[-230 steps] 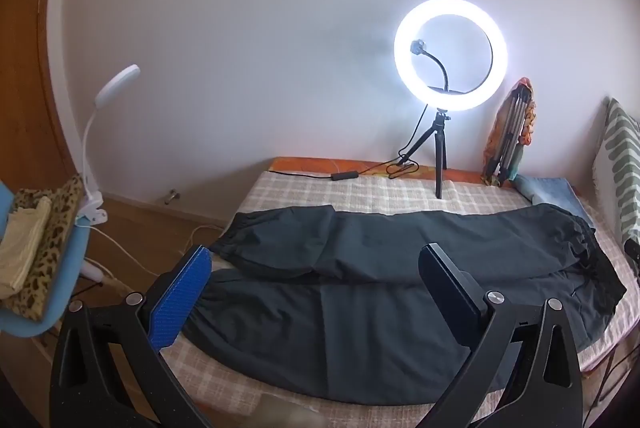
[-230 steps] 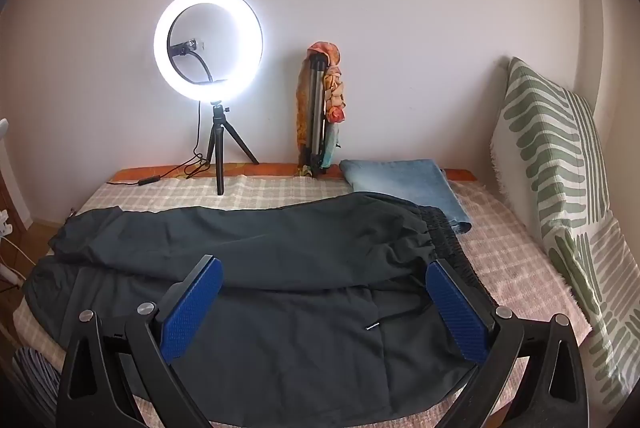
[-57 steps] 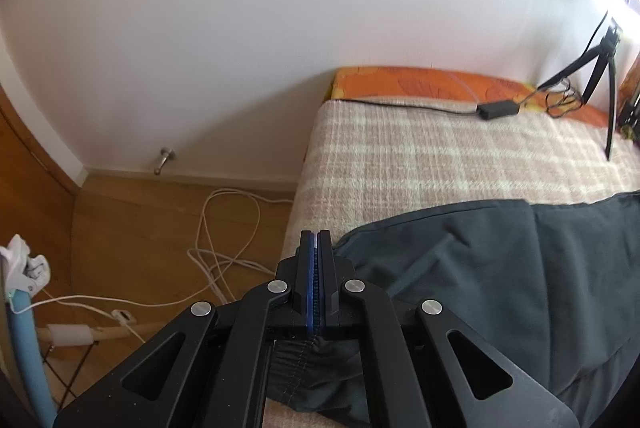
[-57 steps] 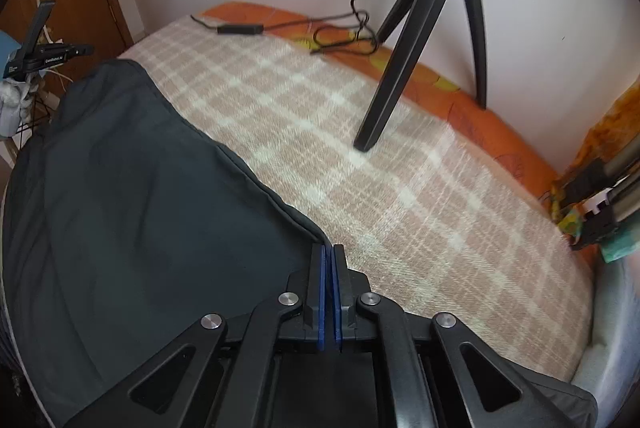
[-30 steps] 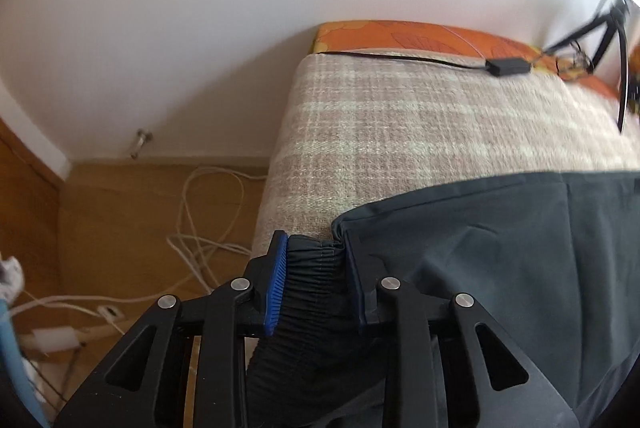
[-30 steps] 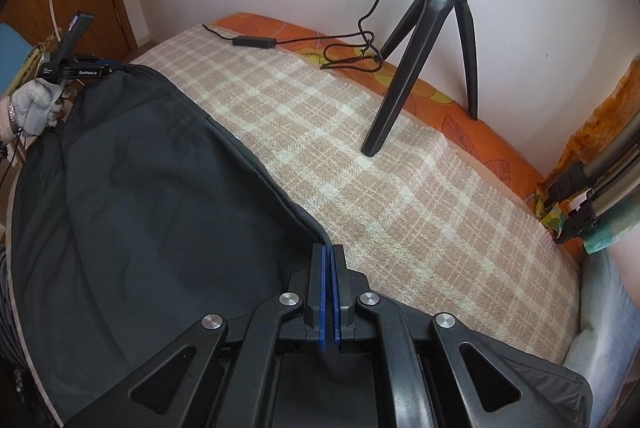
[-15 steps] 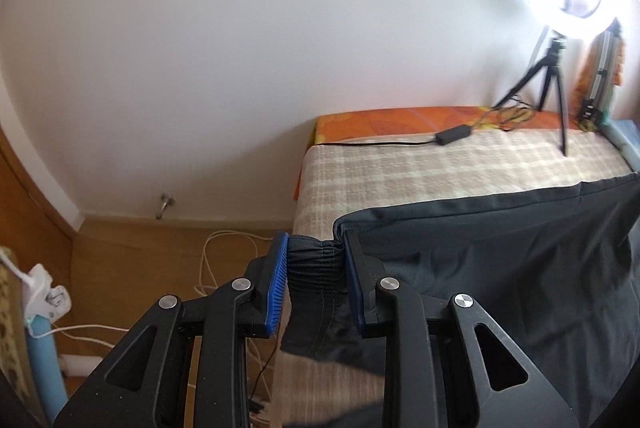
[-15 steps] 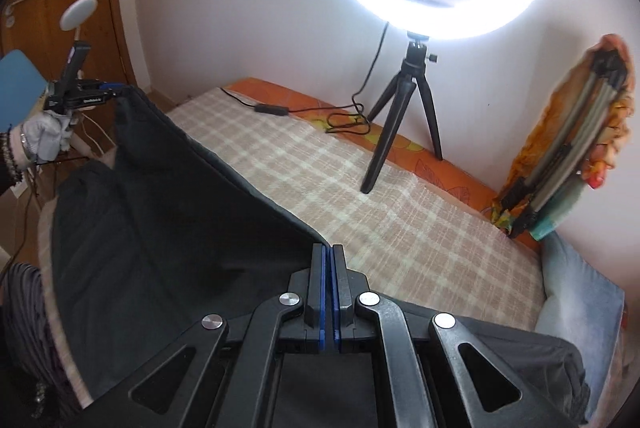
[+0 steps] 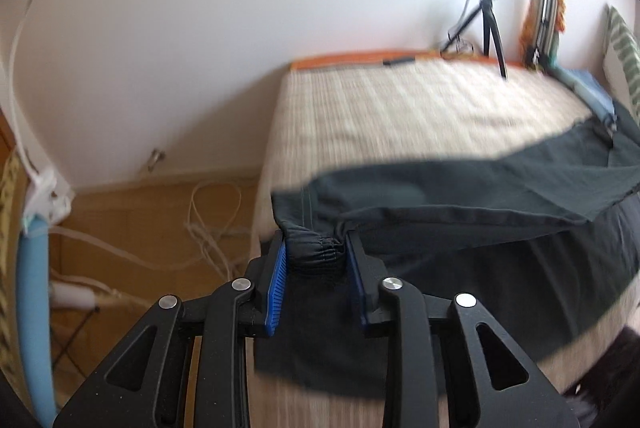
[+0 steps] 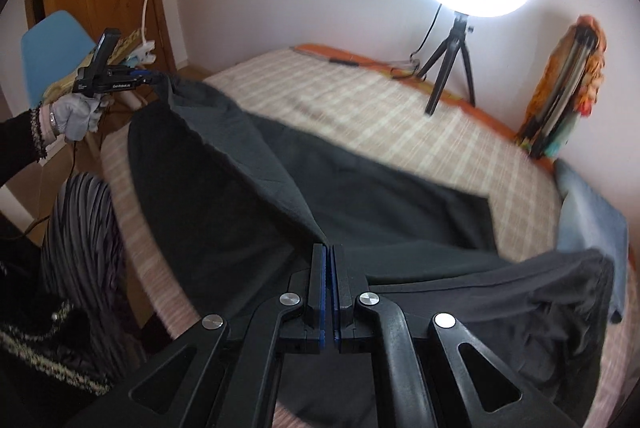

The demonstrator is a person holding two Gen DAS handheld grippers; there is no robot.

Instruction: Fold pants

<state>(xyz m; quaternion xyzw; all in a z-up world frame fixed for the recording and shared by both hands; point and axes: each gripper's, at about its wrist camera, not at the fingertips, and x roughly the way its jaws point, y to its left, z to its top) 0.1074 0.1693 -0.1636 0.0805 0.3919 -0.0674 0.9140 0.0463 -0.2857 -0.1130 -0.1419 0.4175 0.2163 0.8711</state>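
Note:
Dark pants (image 9: pixel 500 188) lie on the checked bed (image 9: pixel 400 108). My left gripper (image 9: pixel 316 248) is shut on the gathered elastic cuff (image 9: pixel 316 254) of one leg and holds it above the bed's left end. It also shows in the right wrist view (image 10: pixel 154 79), in a gloved hand. My right gripper (image 10: pixel 330 252) is shut on the edge of the same leg (image 10: pixel 240 164) nearer the waist. The leg is lifted and stretched between the two grippers, above the other leg. The waist (image 10: pixel 576 292) lies bunched at the right.
A lit ring light on a tripod (image 10: pixel 460 60) stands at the back of the bed. A folded tripod in orange cloth (image 10: pixel 568 80) leans on the wall. A folded blue garment (image 10: pixel 592 212) lies at the right. A blue chair (image 10: pixel 44 44), lamp and floor cables (image 9: pixel 208 212) are to the left.
Both grippers have lifted the far leg and carried it toward the near side of the bed, over the other leg. More checked bedding shows behind the pants.

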